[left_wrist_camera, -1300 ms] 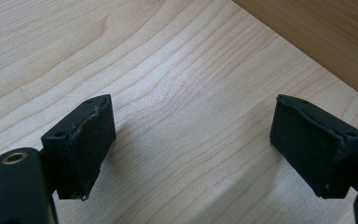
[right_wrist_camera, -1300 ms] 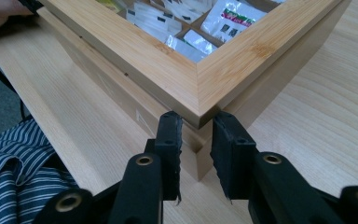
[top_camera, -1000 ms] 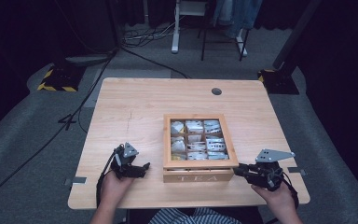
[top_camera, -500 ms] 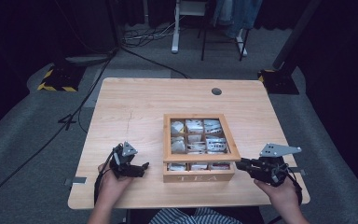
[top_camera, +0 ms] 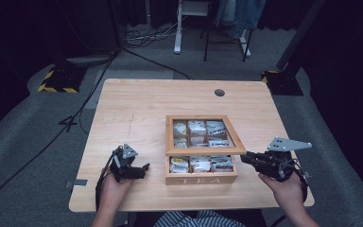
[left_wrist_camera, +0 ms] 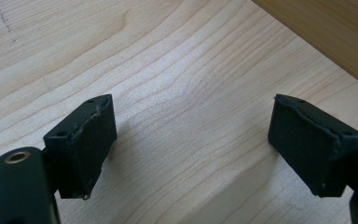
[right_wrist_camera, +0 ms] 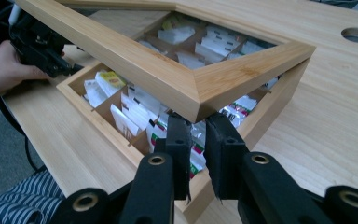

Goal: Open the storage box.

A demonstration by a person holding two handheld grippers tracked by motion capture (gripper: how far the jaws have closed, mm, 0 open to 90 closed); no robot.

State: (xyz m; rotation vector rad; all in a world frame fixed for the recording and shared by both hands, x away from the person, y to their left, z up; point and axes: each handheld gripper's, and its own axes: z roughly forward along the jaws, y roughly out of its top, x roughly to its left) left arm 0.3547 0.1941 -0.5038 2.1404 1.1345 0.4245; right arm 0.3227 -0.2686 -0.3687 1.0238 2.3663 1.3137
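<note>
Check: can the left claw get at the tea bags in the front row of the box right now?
Probably yes. The right claw holds the lid lifted at its near right corner, so the front-row tea bags lie uncovered. The left claw is open beside the box, bare table between.

Tea box lid (top_camera: 203,150) now higher off the box, raised by right gripper (top_camera: 244,156).

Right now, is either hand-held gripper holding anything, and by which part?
The right hand-held gripper pinches the tea box lid at its near corner. The left hand-held gripper holds nothing.
</note>
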